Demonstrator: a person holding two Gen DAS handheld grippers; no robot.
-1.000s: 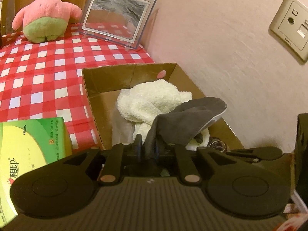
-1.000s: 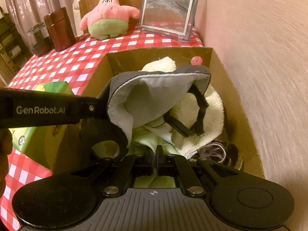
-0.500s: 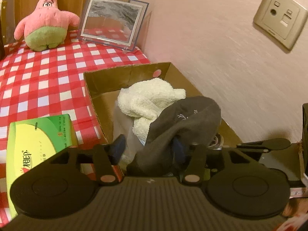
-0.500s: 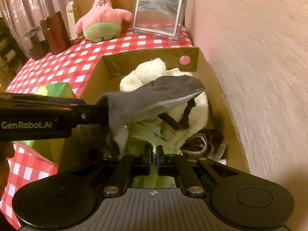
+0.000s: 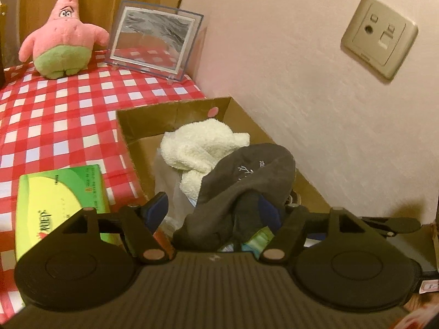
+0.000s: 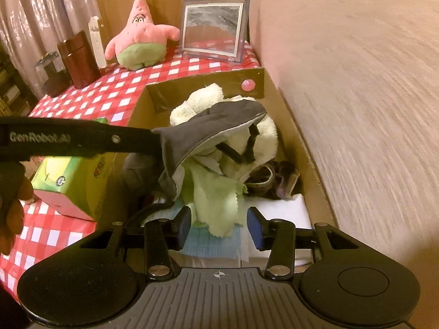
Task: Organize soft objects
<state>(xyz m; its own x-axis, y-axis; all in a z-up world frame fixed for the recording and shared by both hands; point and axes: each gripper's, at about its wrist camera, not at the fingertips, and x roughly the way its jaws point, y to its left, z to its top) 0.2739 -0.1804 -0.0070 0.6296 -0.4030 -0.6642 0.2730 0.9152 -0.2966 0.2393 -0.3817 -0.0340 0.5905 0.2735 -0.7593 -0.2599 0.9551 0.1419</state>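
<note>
Change: both grippers have spread their fingers since a second ago.
Grey cloth (image 5: 247, 175): draped over the left gripper (image 5: 214, 211), sagging onto the white towel (image 6: 219, 101) in the cardboard box (image 6: 288, 115).
Right gripper (image 6: 219, 226): open, empty.
Meaning: cloth likely released; withdraw next.

Inside the matt, rough-edged cardboard box (image 6: 277, 87) lies a fluffy cream terry towel (image 5: 203, 148); over it a smooth matt grey cloth (image 5: 255, 175) (paler lining beneath). Beside the box, a glossy checked tablecloth (image 5: 55, 115) and glossy green tissue carton (image 5: 57, 200).
</note>
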